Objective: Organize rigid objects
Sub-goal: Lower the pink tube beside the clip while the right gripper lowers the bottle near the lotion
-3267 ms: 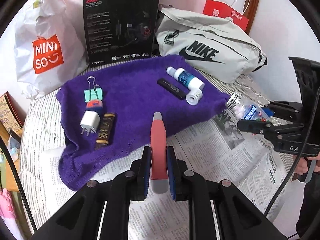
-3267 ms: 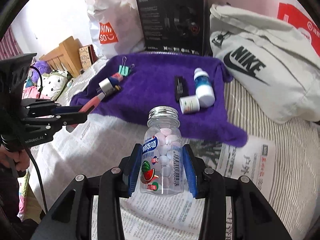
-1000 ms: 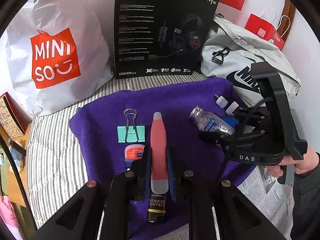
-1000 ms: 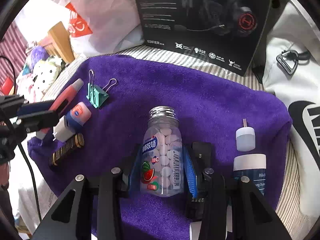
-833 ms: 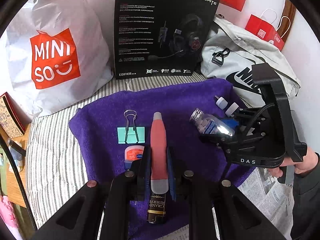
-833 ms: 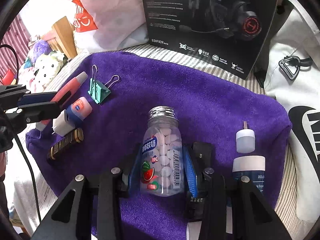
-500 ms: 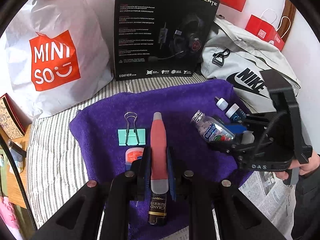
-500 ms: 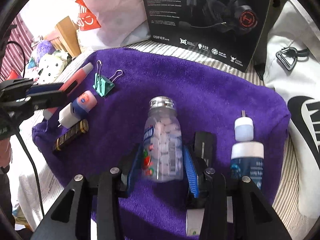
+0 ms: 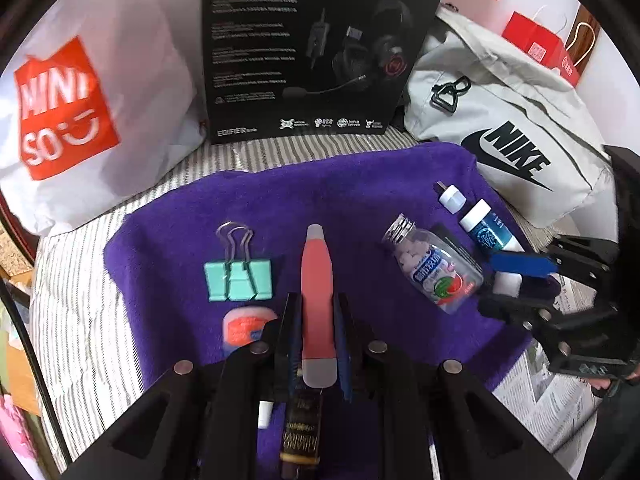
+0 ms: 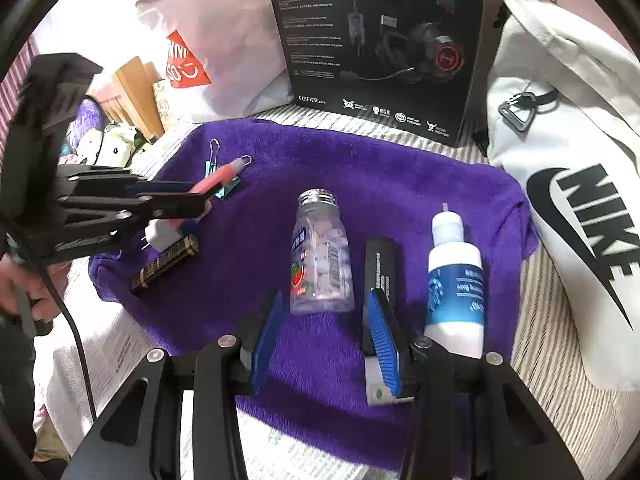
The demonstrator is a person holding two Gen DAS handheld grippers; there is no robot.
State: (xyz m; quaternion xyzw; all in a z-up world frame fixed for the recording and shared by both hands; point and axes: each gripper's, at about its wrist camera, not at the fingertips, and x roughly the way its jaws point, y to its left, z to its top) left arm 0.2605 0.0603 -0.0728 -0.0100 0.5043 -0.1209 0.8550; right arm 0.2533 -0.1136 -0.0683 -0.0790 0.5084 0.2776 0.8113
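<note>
The purple plush towel (image 10: pixel 400 184) spread over the striped bed holds nearly everything gathered so far, which suggests the sorting is well along: on its right side lie the white squeeze bottle with a blue label (image 10: pixel 454 280), a flat black bar (image 10: pixel 382 264) just beside it, and the clear plastic candy bottle with a metal screw cap (image 10: pixel 322 256), on its side with the cap pointing far; on the left lie the mint-green binder clip (image 9: pixel 238 276), a dark gold-lettered tube (image 10: pixel 166 266) and a white plug. The right hand-held gripper (image 10: pixel 324 336) stands apart, its blue pads clear of the candy bottle, so that piece looks delivered. What seems left is the slim coral-red pen-shaped tool with grey ends (image 9: pixel 318 304), clamped in the left hand-held gripper (image 9: pixel 318 344) over the towel's left side
</note>
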